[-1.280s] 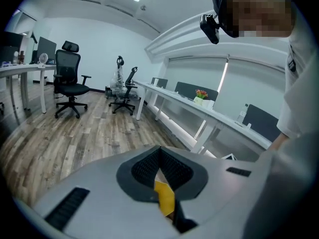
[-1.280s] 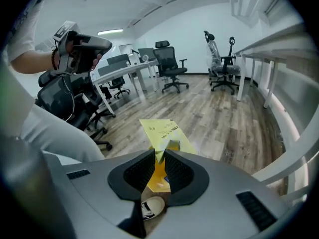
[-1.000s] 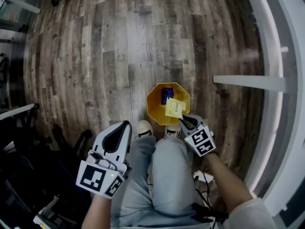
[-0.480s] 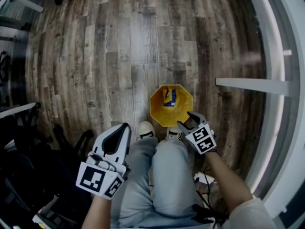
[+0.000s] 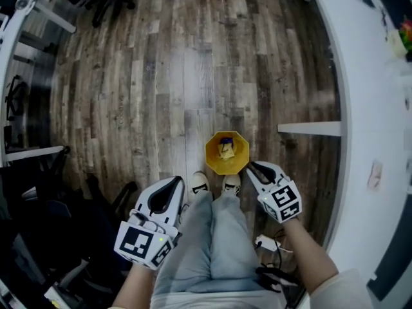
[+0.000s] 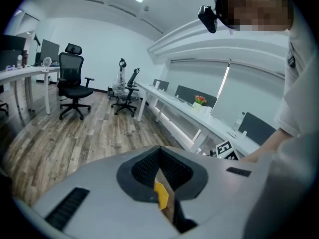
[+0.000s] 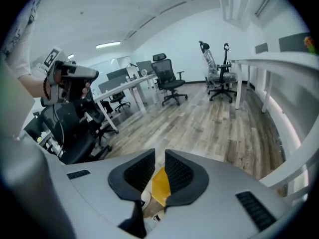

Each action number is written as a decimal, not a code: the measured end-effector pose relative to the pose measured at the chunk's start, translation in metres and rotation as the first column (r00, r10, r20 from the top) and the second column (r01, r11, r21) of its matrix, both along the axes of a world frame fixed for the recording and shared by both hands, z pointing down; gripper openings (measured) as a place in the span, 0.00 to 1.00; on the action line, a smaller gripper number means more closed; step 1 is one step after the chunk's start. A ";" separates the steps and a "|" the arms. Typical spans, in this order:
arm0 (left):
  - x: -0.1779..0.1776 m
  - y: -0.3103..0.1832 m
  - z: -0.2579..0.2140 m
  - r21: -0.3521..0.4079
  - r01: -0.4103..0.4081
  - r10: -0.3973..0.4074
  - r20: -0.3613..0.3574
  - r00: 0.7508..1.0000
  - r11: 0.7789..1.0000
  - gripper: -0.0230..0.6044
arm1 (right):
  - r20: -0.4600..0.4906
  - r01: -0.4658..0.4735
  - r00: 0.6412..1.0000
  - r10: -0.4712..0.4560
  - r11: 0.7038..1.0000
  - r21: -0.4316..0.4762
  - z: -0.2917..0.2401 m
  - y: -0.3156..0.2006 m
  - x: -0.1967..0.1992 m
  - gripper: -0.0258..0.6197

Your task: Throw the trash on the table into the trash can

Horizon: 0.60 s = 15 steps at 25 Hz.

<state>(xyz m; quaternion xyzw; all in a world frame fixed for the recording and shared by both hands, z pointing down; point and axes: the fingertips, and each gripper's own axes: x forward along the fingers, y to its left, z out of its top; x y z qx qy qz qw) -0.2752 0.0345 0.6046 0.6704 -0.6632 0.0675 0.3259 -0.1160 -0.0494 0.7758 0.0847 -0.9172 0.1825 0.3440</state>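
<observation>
The paper has dropped into the trash can.

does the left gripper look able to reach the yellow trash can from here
Probably yes: the trash can stands open on the floor just past the person's left shoe, which is the only thing between it and the left gripper.

Pale grey shells on left gripper and right gripper — black-and-white marker cubes (one each) — light jeans, white shoes.
</observation>
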 end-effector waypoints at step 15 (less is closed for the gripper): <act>0.035 0.013 -0.175 0.097 -0.117 0.114 0.034 0.993 0.988 0.04 | 0.299 -0.159 0.943 0.149 0.987 0.007 -0.310 0.006 0.003 0.10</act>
